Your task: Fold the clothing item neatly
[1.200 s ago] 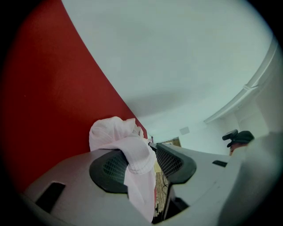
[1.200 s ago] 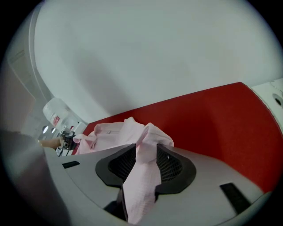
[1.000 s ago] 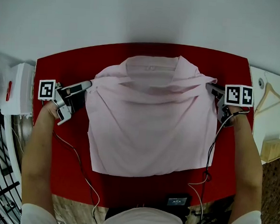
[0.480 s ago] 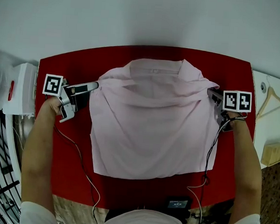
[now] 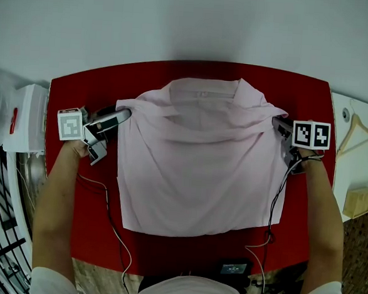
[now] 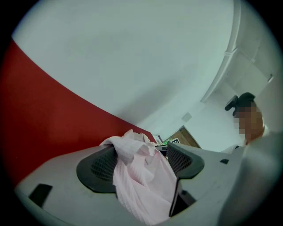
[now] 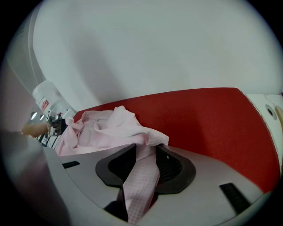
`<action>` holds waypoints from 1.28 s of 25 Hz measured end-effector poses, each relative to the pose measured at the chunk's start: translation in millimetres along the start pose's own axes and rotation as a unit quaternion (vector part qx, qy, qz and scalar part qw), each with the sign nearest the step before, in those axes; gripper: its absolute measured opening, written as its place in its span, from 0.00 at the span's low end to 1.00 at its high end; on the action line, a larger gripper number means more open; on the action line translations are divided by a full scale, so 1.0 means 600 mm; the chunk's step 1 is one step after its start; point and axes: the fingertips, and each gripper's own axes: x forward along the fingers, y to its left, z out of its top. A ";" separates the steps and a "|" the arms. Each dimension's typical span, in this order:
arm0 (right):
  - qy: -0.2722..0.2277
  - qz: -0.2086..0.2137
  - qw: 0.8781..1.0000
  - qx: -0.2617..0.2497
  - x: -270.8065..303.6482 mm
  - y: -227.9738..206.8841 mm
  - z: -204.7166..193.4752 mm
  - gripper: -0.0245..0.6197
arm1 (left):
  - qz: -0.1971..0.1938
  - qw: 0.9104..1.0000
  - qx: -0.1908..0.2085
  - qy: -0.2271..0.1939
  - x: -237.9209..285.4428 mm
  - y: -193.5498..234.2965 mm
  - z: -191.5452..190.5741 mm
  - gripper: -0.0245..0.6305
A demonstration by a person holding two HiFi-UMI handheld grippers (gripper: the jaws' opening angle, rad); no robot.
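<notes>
Lying flat on the red table (image 5: 71, 229), the pink shirt (image 5: 201, 176) is spread between the two grippers, collar (image 5: 203, 91) on the side away from the person, hem nearest them.

Left gripper (image 6: 142, 164): jaws have just been opening and now stand wide. The shoulder corner of the shirt is draped loosely in the gap, resting against one pad and clear of the other. No pinch on it. Its marker cube (image 5: 70, 124) shows a different face than half a second ago, so the gripper has rolled as it let go. The shoulder corner beside it now pokes out a little further towards that gripper than before.

Right gripper (image 7: 146, 165): jaws nearly together, pinching a narrow strip of the opposite shoulder between the pads. No change there.

Reading: this looks like a release after tugging the shoulders out square. The cloth is smoothed but no fold is made yet. Likely next, the left gripper backs off the fabric; a snag on the pad could drag the corner askew.
</notes>
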 end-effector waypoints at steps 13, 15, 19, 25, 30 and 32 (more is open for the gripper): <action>-0.003 -0.005 1.000 -0.019 -0.007 0.002 0.002 0.23 | 0.096 0.991 0.087 -0.027 -0.023 0.037 0.037 0.55; -0.015 -0.009 0.999 -0.048 -0.020 0.010 0.009 0.23 | 0.112 0.987 0.119 -0.006 -0.026 0.034 0.032 0.55; -0.035 -0.022 0.987 -0.159 -0.056 0.044 0.022 0.23 | 0.147 0.961 0.227 0.053 -0.023 0.017 0.008 0.54; -0.063 0.008 0.954 -0.292 -0.083 0.133 0.038 0.23 | 0.163 0.892 0.396 0.145 0.014 -0.033 -0.032 0.54; -0.040 0.038 0.888 -0.457 -0.066 0.224 -0.002 0.23 | 0.140 0.829 0.492 0.226 0.059 -0.064 -0.084 0.54; -0.017 0.052 0.859 -0.509 -0.051 0.248 -0.032 0.23 | 0.127 0.807 0.514 0.262 0.075 -0.064 -0.111 0.53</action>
